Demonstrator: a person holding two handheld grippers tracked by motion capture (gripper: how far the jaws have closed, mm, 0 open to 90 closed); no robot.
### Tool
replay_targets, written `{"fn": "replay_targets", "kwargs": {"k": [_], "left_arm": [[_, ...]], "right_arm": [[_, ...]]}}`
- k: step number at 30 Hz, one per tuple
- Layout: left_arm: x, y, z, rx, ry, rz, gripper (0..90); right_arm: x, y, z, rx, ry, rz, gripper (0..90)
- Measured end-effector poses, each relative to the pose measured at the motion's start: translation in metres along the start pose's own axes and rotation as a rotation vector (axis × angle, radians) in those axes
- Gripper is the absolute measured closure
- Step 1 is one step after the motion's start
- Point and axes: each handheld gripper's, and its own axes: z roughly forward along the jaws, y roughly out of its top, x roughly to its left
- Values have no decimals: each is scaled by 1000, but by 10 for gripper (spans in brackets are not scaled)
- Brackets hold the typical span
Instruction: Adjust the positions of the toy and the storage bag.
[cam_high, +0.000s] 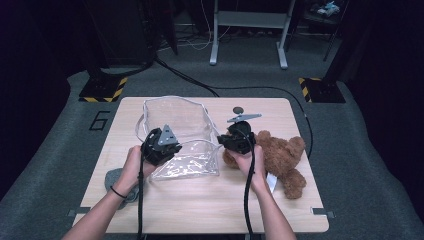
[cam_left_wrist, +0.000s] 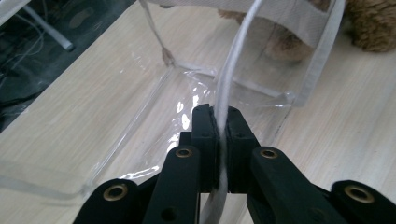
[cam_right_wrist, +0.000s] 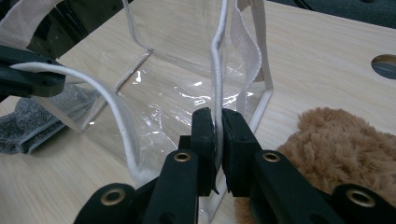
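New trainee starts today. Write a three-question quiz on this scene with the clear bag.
1. True or false: both tongs are shut on the bag's white cord.
2. What lies just right of the right tongs? A) teddy bear B) mug C) book
3. What grey thing lies by the person's left hand?

Key:
1. True; the left tongs pinch the cord too.
2. A, the teddy bear.
3. A grey cloth on the table.
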Motion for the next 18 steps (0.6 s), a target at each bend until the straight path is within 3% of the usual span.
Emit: {"fn": "replay_targets", "kwargs": {"k": [2,8,18], "left_arm": [[2,2,2,-5,-17,-7,840],[-4,-2,5,-10,17,-2,874],[-16,-14,6,-24,40,9,876]], "right_arm": [[0,0,2,-3,0,-7,849],[1,-2,2,-1,-2,-2,849],[-5,-12,3,-1,9,23,845]]}}
